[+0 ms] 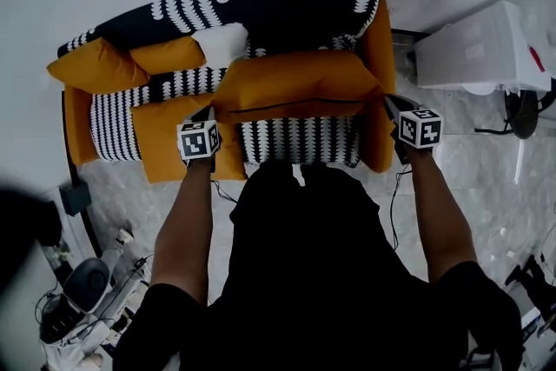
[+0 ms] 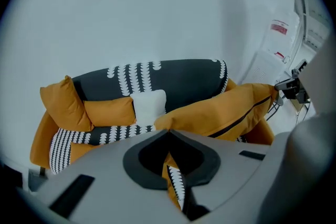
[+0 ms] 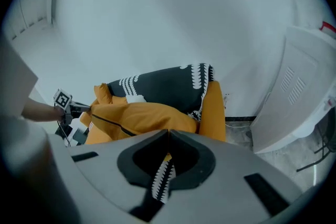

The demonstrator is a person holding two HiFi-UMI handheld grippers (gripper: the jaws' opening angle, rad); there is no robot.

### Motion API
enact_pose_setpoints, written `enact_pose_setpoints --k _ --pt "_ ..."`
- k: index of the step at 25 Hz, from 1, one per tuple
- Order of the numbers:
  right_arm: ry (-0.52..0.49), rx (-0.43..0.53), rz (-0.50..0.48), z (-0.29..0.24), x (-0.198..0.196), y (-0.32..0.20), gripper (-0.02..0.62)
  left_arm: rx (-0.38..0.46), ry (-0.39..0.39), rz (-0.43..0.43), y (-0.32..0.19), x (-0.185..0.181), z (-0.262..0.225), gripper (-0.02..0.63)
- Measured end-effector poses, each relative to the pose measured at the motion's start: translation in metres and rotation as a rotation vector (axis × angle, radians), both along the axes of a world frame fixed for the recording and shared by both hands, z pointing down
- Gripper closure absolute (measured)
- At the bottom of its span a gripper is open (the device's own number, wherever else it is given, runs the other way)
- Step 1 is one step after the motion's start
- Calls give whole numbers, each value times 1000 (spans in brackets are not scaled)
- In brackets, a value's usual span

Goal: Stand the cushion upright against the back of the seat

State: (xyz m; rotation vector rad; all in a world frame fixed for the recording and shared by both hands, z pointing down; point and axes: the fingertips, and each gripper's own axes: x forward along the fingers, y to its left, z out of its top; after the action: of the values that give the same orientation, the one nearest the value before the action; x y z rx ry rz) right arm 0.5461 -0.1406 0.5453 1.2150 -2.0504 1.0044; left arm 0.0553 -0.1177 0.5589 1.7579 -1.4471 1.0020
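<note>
A long orange cushion with a dark seam hangs level above the striped seat of a black-and-white sofa, in front of its dark back. My left gripper is shut on the cushion's left end. My right gripper is shut on its right end. In the left gripper view the cushion stretches away to the right from my pinched jaws, with orange and striped fabric showing between them. In the right gripper view the cushion runs off to the left from my jaws.
Two orange pillows and a small white one lie on the sofa's left half. An orange armrest bounds the right end. A white appliance stands to the right. Cables and gear litter the floor at lower left.
</note>
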Motion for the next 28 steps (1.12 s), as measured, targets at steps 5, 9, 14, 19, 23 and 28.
enact_pose_setpoints --k 5,9,14,19,23,28 --pt "-87 37 104 -19 -3 -31 557 38 37 -13 -46 -7 -11 586" --pt "-151 63 207 -36 -3 -61 558 82 66 -3 -85 -12 -19 586" --pt "-129 100 247 -51 -5 -97 558 107 114 15 -125 -13 -27 586" --pt "-121 132 285 -60 -2 -137 558 129 155 19 -170 -10 -31 586" --pt "-97 154 326 -61 3 -174 560 139 165 17 -209 -9 -32 586" --pt "-23 144 340 -35 4 -208 558 119 176 30 -242 -7 -7 586"
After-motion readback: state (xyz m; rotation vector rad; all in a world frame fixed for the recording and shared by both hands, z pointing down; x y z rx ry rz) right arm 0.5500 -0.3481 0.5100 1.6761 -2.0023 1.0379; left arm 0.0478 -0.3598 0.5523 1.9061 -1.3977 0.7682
